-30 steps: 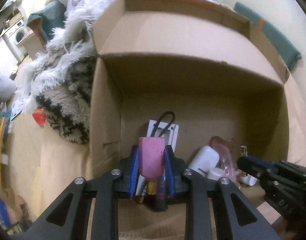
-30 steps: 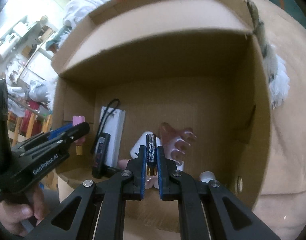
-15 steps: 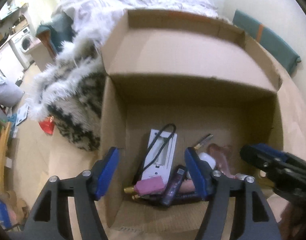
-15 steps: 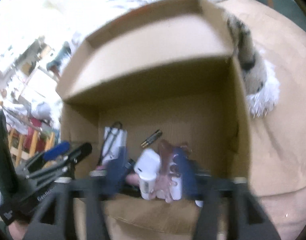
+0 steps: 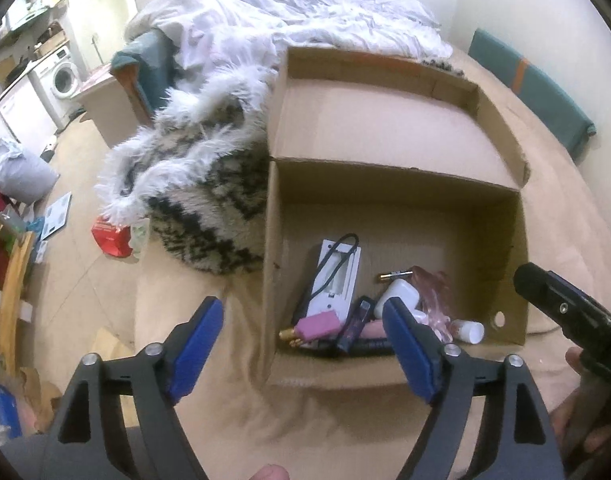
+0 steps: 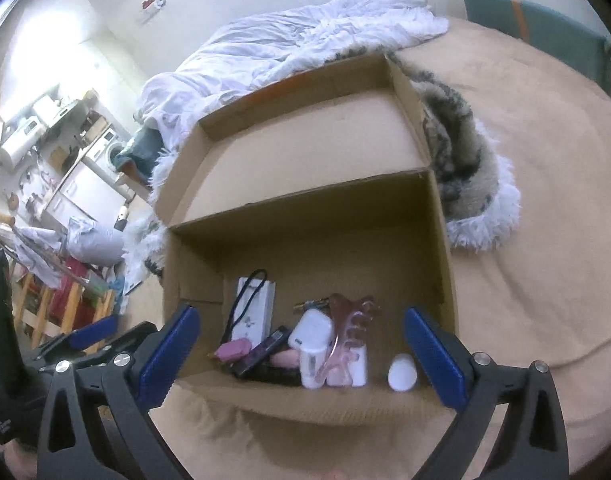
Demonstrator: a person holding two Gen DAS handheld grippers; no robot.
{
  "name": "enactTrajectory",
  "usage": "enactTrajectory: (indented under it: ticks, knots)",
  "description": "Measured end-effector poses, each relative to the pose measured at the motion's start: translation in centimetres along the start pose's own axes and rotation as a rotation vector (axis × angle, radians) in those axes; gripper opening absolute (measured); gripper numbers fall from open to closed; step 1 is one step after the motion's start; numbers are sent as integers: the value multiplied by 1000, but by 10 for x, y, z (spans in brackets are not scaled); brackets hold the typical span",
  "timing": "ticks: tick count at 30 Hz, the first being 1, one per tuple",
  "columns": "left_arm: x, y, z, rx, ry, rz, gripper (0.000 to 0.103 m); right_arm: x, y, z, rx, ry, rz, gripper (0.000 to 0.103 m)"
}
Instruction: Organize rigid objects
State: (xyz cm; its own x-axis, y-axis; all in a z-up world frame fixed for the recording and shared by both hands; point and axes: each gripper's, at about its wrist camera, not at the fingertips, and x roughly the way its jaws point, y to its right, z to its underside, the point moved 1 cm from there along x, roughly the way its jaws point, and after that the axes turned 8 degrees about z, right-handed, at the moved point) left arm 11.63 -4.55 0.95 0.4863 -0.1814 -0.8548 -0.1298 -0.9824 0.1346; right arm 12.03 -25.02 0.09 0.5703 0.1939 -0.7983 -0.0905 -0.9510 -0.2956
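Fingers of the left gripper and right gripper are spread, released, near the cardboard box holding the pink cylinder and battery.

The box's near wall hides the pile's lower ends; the dark stick is too blurred to identify.

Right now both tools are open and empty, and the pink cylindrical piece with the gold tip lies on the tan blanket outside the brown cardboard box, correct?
Not quite. The pink cylindrical piece with the gold tip lies inside the brown cardboard box, by its left wall, as the left wrist view shows. Both the left tool and right tool are indeed open and empty.
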Motion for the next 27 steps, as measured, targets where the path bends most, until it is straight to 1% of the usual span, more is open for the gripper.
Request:
enactTrajectory:
  ticks: [1,3,6,8,11,15,17,20,22,25,27]
  knots:
    - [-7,-1,3,-2,9,3,85,-6,-3,2,-8,1,2,103]
    - [-21,-3,7,-5,31,17,94,-19,-6,8,-29,9,4,103]
    - [-39,-6,17,-5,67,28,98,-38,-9,20,-61,29,11,103]
    - [-50,-8,26,-4,85,30,103,-50,-9,28,-70,46,16,103]
    - [-59,-10,40,4,105,36,102,-60,-6,38,-66,63,21,103]
    - [-65,-10,59,34,169,32,103,-64,-2,53,-71,101,36,103]
    - [-62,-15,67,17,189,27,103,-62,-3,61,-82,122,39,103]
    - [-53,-27,68,-36,176,37,102,-54,-2,73,-103,155,65,103]
    - [-49,-34,67,-67,172,56,102,-44,-3,75,-103,133,92,103]
    - [-46,-37,63,-75,182,38,102,-39,-3,71,-92,136,76,103]
    - [-42,-35,63,-59,175,9,103,-36,-2,70,-82,130,76,103]
